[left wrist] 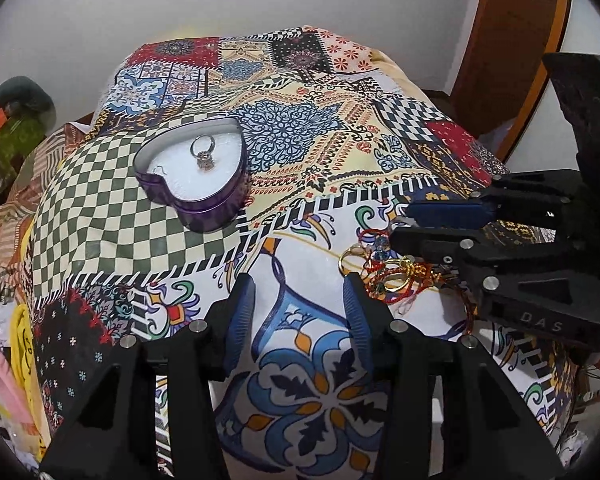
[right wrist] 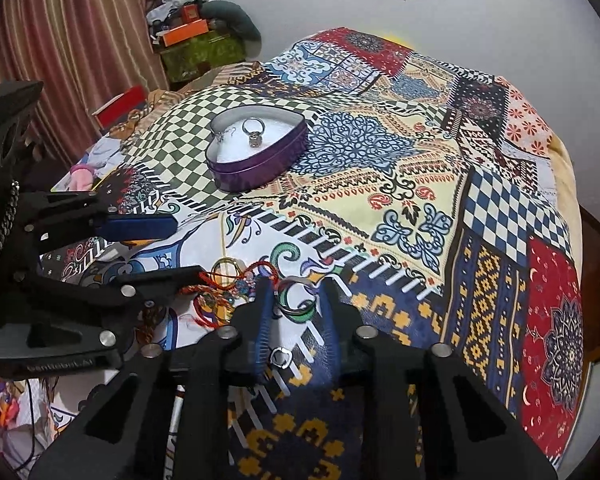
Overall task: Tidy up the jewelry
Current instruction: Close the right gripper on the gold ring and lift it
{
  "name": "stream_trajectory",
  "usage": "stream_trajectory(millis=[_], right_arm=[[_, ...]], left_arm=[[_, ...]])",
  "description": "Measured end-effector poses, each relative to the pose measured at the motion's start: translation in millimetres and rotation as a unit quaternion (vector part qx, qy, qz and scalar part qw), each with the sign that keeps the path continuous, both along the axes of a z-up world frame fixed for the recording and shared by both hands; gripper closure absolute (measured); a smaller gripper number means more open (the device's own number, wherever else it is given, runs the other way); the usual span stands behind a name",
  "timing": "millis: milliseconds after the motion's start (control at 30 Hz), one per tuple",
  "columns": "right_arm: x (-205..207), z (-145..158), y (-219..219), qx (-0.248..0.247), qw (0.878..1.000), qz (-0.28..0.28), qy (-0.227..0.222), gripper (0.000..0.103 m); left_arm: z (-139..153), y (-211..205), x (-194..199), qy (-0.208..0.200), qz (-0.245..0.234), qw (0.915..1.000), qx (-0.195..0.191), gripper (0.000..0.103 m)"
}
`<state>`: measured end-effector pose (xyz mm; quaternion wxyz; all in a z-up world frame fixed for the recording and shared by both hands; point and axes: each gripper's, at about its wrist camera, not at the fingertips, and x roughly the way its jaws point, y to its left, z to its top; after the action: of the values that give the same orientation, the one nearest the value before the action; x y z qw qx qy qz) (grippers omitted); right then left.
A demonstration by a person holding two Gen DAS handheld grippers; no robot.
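A purple heart-shaped tin (left wrist: 204, 212) (right wrist: 256, 172) with white lining stands open on the patchwork cloth, with a silver ring (left wrist: 202, 152) (right wrist: 254, 132) inside. A pile of red thread bracelets and gold rings (left wrist: 384, 272) (right wrist: 224, 280) lies nearer. My right gripper (right wrist: 298, 300) (left wrist: 402, 224) is down at the pile's edge, its pads closed against a silver ring (right wrist: 296, 296) on the cloth. A smaller silver ring (right wrist: 280, 358) lies further back between its fingers. My left gripper (left wrist: 298, 312) (right wrist: 184, 248) hovers open beside the pile, nothing between its pads.
The cloth (left wrist: 300, 152) covers a rounded bed that falls away on every side. A wooden door (left wrist: 512, 40) stands at the right, a striped curtain (right wrist: 60, 40) and stacked boxes (right wrist: 196, 40) at the left. A red box (right wrist: 120, 106) lies past the tin.
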<state>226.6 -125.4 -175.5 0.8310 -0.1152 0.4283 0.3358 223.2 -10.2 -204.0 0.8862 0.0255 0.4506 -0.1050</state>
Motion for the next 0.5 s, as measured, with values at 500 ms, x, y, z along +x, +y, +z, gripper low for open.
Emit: stream_trajectory(millis=[500], right_arm=[[6.4, 3.7, -19.4, 0.03, 0.999, -0.019, 0.006, 0.083]], left_arm=[[-0.1, -17.1, -0.4, -0.015, -0.03, 0.9992, 0.022, 0.057]])
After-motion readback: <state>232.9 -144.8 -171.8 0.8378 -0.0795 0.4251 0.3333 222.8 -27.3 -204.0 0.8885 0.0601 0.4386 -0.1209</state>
